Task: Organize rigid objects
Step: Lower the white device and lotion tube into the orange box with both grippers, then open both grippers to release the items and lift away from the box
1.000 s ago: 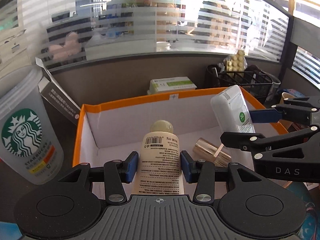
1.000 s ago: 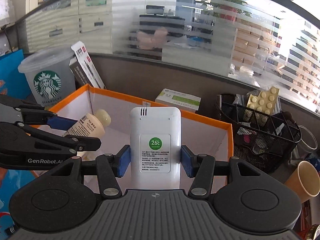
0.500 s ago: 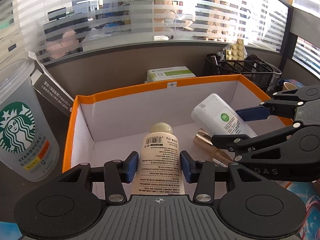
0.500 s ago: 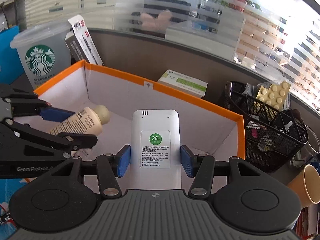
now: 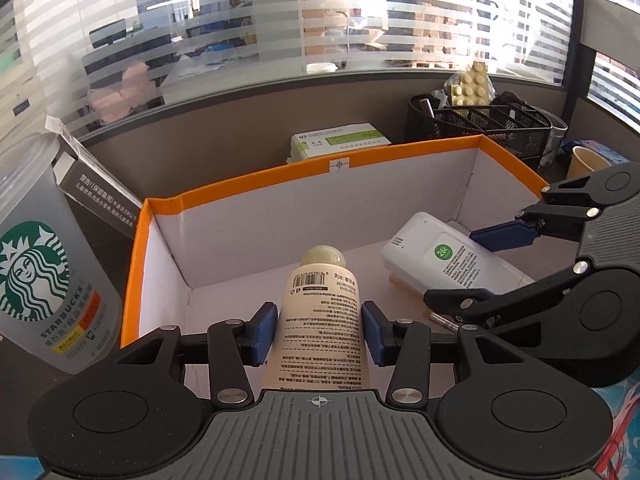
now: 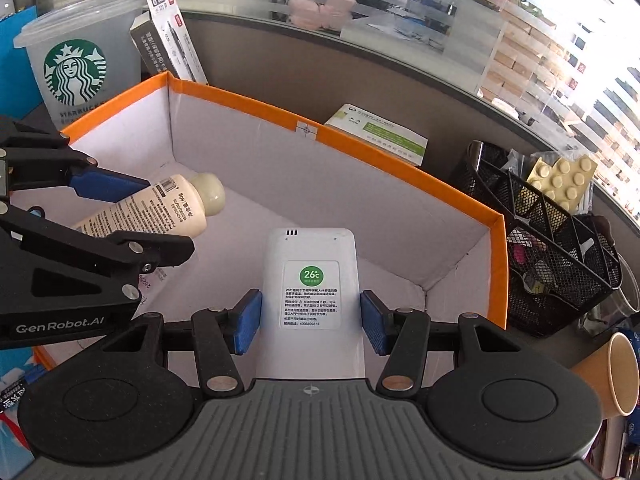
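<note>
Your right gripper [image 6: 311,322] has lowered the white remote [image 6: 312,280] into the orange-rimmed box [image 6: 408,168], pinching its flat sides. Your left gripper [image 5: 319,332] pinches the cream tube [image 5: 322,320] mid-body above the box floor; it looks soft, so squeeze lightly. The table around is crowded.

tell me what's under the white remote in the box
A tan, wood-like object peeks out beneath the white remote, resting inside the orange-rimmed box. The remote covers most of it, so its identity stays unclear.

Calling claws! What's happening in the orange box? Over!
Left claw grips cream bottle. Right claw grips white remote. Both over orange box. Wooden piece under remote.
</note>
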The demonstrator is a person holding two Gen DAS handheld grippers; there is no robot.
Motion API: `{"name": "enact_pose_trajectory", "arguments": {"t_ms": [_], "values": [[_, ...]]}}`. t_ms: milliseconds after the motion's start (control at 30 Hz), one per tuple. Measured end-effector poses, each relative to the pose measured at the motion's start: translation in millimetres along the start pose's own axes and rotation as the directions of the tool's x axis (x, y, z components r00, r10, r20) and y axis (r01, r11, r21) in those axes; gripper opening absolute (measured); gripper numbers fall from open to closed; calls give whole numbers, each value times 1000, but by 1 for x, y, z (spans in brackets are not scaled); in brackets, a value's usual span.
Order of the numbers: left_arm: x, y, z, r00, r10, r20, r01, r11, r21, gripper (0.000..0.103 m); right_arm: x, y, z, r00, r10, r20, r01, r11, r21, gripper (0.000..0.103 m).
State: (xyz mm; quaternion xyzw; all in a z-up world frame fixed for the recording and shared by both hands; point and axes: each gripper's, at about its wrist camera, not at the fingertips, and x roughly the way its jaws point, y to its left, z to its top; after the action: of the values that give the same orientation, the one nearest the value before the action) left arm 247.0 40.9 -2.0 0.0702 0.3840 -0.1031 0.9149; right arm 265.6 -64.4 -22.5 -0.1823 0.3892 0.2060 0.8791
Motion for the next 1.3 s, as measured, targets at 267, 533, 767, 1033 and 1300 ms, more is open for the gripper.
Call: {"name": "enact_pose_trajectory", "arguments": {"t_ms": [267,533,767,1033,1300], "values": [[6,2,3,1000,5,-27,-6,1000,-22,53,-6,-1,-4,1000,-6,10,6,1000,6,54],[-10,9,7,999,32,33,-30,998,-53,97,-15,-5,-5,999,-21,34,20,999,26,62],[-31,7,10,997,45,63,-42,998,-46,99,-35,-3,-4,997,-46,65,45,999,25,63],[-68,5,4,993,54,100,-50,998,-38,100,-74,3,-6,988,-81,133,75,996,50,65],[-123,18,-25,982,56,182,-45,997,-63,103,-144,22,-25,940,-134,314,114,990,82,87]]}}
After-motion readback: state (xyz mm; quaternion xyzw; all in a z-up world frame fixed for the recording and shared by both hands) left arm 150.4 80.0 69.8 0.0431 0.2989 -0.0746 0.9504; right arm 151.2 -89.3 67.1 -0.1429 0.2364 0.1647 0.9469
